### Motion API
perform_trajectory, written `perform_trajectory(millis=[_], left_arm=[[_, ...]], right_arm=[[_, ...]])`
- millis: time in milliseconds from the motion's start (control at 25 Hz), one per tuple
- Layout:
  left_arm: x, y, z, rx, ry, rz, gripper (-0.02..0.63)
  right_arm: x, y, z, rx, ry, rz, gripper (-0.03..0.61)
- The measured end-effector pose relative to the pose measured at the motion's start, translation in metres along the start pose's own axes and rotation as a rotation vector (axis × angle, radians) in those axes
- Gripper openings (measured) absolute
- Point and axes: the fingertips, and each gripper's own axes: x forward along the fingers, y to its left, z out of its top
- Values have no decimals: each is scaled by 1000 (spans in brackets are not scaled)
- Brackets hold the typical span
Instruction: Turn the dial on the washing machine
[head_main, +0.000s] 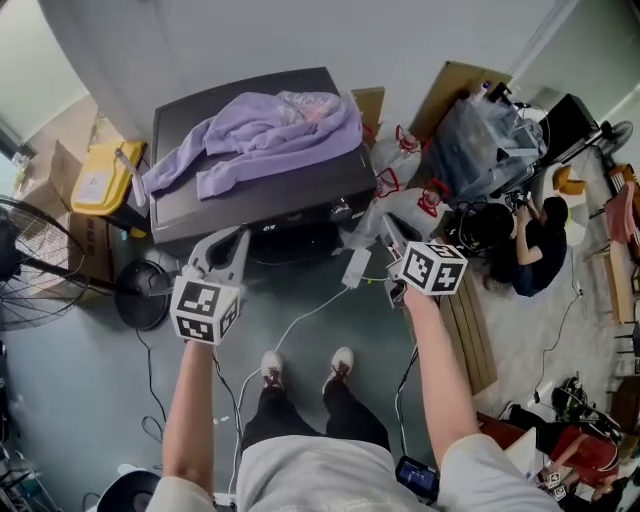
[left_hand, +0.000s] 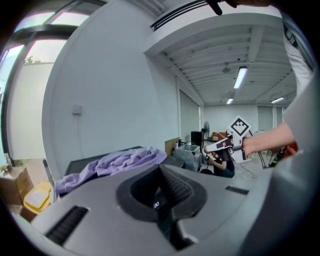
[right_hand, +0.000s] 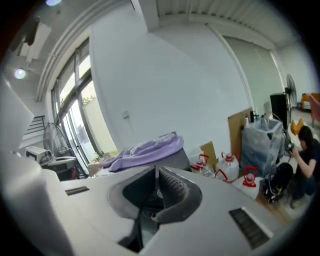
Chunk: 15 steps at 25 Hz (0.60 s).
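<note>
- Left gripper (head_main: 226, 242), in the head view, hangs in front of the washing machine (head_main: 200, 205), off its front left corner. Its marker cube faces up and nothing shows at its tips.
- Right gripper (head_main: 390, 236) sits off the front right corner of the washing machine. It is near the dial (head_main: 343, 210), a round knob at the right end of the front panel, but clear of it.
- A purple garment (head_main: 262, 135) is spread over the lid of the washing machine. A yellow container (head_main: 100, 180) and a floor fan (head_main: 30, 265) stand to the left of the machine, and a seated person (head_main: 535, 245) is well to its right.
- In the left gripper view, the left gripper (left_hand: 160, 171) has its ribbed pads pressed together with nothing between them. Beyond them are the top of the washing machine (left_hand: 85, 161) and the purple garment (left_hand: 125, 161). The right gripper (left_hand: 209, 148) is to the right of the machine. No dial shows here.
- In the right gripper view, the right gripper (right_hand: 158, 176) also has its jaws closed on nothing. The washing machine (right_hand: 183, 159) shows beyond them under the purple garment (right_hand: 150, 149). Jugs with red handles (right_hand: 227, 167) stand just to its right, and the seated person (right_hand: 305, 150) is farther right. The dial is out of sight.
</note>
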Motion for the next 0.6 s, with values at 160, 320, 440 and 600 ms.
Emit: perform_trajectory(millis=[160,320,440,600], left_arm=[[-18,5,50,59,-69,10,12],[-39,10,97,90,-147,28,12],[-56,10,127,118,-206,48,12],[-77,12,166,172,-287,76,12]], right_arm=[[-39,48,61,-239,-102,46,14],[-72,96,115,-482,-202,50,14],[-91,127,139,-547,-246,101,14],[-110,158,160,-612,-297,119,14]])
